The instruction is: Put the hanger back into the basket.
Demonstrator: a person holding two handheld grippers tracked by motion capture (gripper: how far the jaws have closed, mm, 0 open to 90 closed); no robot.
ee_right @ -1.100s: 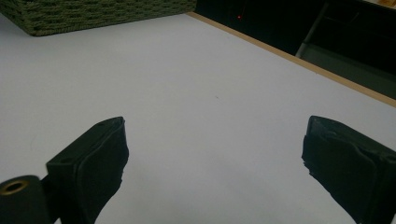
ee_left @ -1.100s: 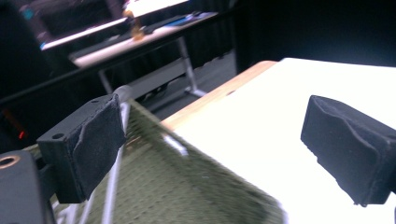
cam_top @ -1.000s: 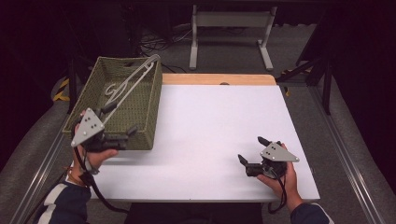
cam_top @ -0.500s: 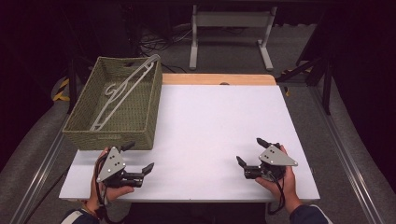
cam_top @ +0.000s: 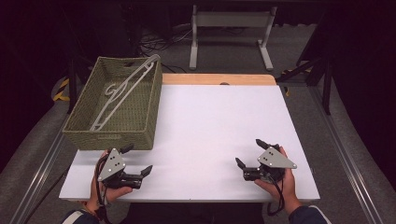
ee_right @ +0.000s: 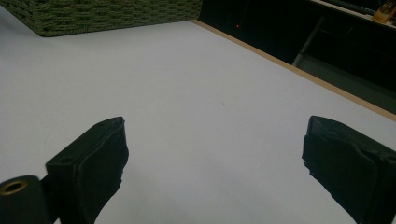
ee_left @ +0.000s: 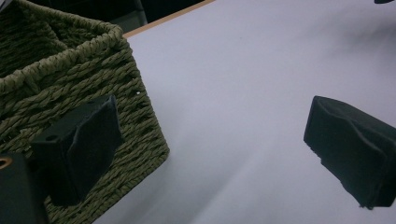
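A green woven basket (cam_top: 91,119) stands at the table's left side with a pale grey clothes hanger (cam_top: 125,91) lying slanted inside it. My left gripper (cam_top: 137,160) rests on the white table just in front of the basket's near right corner, jaws wide open and empty. In the left gripper view its fingers (ee_left: 81,144) frame the basket's corner (ee_left: 65,79). Near the front right of the table my right gripper (cam_top: 251,152) is also open and holds nothing. The right gripper view has its fingers (ee_right: 95,161) spread over bare table, the basket (ee_right: 107,14) far off.
The white table top (cam_top: 219,126) has a wooden strip along its far edge (cam_top: 217,78). A metal stand (cam_top: 231,32) and cables lie on the floor beyond. Grey rails run along both sides of the table.
My left gripper has come down from the basket's near wall to the table in front of it, toward the person. The right gripper has barely shifted.
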